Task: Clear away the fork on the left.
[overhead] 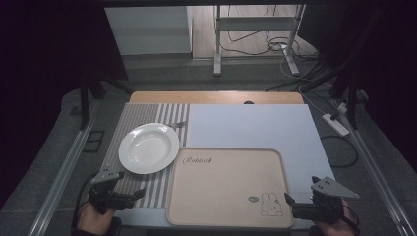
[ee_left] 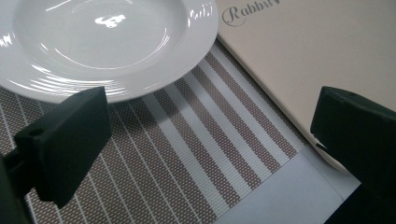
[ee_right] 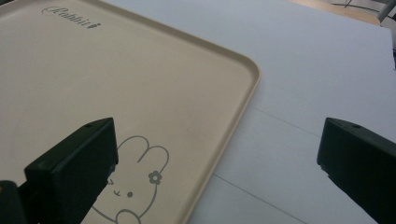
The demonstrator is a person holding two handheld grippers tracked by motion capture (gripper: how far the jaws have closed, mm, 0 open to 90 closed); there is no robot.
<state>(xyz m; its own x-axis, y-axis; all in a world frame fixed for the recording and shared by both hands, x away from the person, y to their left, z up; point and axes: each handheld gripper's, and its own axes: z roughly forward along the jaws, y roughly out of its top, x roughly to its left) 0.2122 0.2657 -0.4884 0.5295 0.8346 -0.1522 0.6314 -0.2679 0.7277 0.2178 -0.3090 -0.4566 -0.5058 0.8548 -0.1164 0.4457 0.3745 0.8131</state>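
A beige tray [overhead: 228, 187] was laid at the near middle of the table [overhead: 216, 97], flat and with nothing in it. Its raised rim was rounded at the corners; the word "Rabbit" was printed near its far left corner, and a rabbit drawing [overhead: 270, 204] near its near right corner. In the right gripper view the same tray [ee_right: 140, 93] and rabbit drawing [ee_right: 135, 182] were seen at close range. A white deep plate [overhead: 148, 148] was set just left of the tray's far left corner, likewise with nothing in it; whether rim and tray touched could not be told. In the left gripper view the plate [ee_left: 107, 42] was seen lying on a striped placemat [ee_left: 187, 154], beside the tray [ee_left: 317, 56].

The striped placemat [overhead: 133, 123] covered the left part of the table, and a pale sheet [overhead: 251, 125] the middle and right; the tray was laid mostly on the sheet. A strip of bare wood was left uncovered along the far edge.

The left gripper [overhead: 129, 194] was held over the placemat's near edge, its jaws spread apart and nothing between them. The right gripper [overhead: 290, 205] was held at the tray's near right corner, its jaws likewise spread wide and holding nothing.

Beyond the table, a grey floor, a metal stand [overhead: 255, 29] with loose cables [overhead: 275, 46] and a power strip [overhead: 335, 124] at the right were seen; the surroundings were dark.
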